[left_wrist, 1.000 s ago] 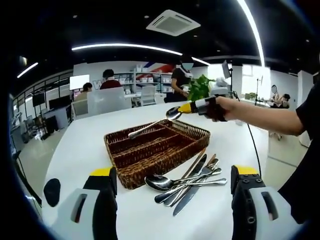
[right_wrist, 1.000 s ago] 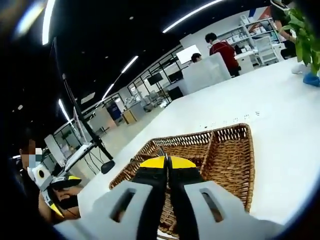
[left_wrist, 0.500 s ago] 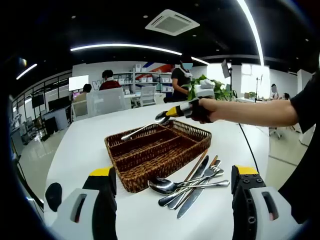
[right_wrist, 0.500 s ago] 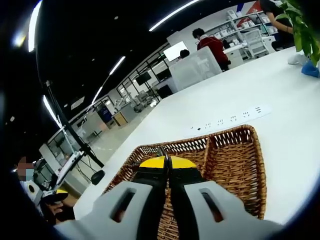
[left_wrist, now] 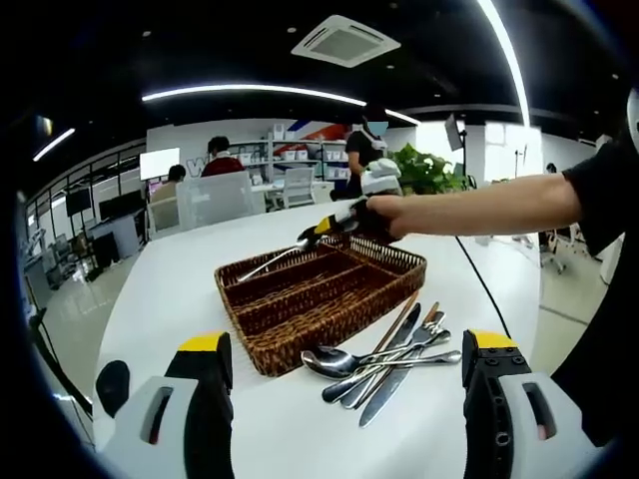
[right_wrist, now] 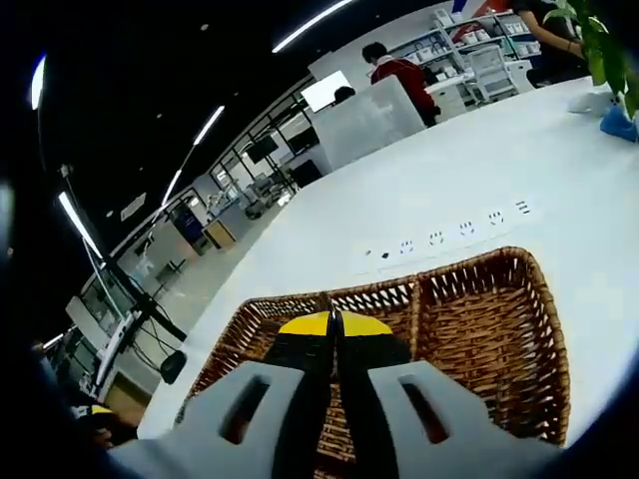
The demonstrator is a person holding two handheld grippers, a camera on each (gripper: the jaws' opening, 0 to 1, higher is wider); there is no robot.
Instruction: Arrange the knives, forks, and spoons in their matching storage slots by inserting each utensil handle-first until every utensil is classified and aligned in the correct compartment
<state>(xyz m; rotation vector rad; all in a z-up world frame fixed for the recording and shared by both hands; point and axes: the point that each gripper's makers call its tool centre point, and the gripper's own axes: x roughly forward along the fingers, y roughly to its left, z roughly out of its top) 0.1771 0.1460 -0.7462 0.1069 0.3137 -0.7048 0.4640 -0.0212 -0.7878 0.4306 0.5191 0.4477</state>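
Utensils (left_wrist: pixel 384 361) lie in a loose pile on the white table (left_wrist: pixel 170 289), just beside the near right edge of the wicker tray (left_wrist: pixel 319 289): a spoon, forks and knives crossing one another. In the left gripper view, the left gripper (left_wrist: pixel 344 399) hangs low over the table with its two yellow-tipped jaws spread wide and nothing between them. The person's bare forearm (left_wrist: pixel 479 205) reaches in level from the right, and the hand holds the right gripper (left_wrist: pixel 324 230) over the tray's far side. That gripper clamps a spoon (left_wrist: pixel 268 263) by its bowl end, the handle slanting down to the left over the far compartment. In the right gripper view, the right gripper's jaws are pressed together above the tray (right_wrist: pixel 479 329).
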